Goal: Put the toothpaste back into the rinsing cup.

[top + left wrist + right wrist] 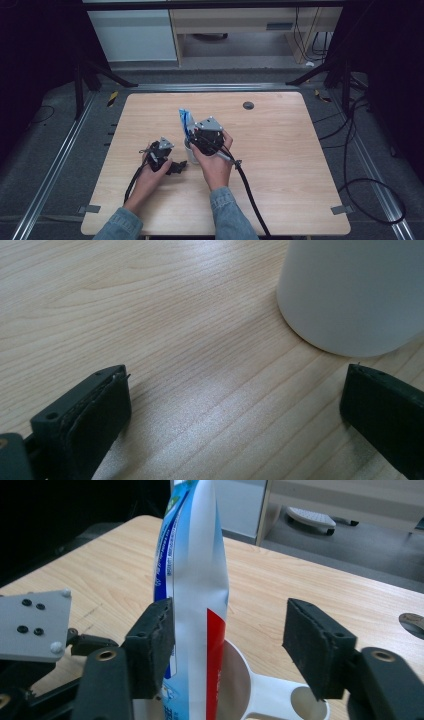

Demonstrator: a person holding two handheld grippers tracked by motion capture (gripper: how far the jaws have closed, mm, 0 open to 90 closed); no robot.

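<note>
A blue, white and red toothpaste tube (185, 121) (192, 580) stands upright in a white cup (191, 152) (260, 690) with a handle, near the middle of the wooden table (280, 150). My right gripper (201, 137) (230, 630) is open around the tube: one pad touches its side and the other stands well apart. My left gripper (178, 166) (235, 405) rests low on the table just left of the cup (350, 290), open, with nothing between its jaws. Its grey plate (32, 625) appears in the right gripper view.
A dark round cable grommet (248, 105) (412, 620) sits in the table near its far edge. Black cables (250, 200) trail from both grippers toward the near edge. Beyond the table are stand legs, floor cables and pale furniture.
</note>
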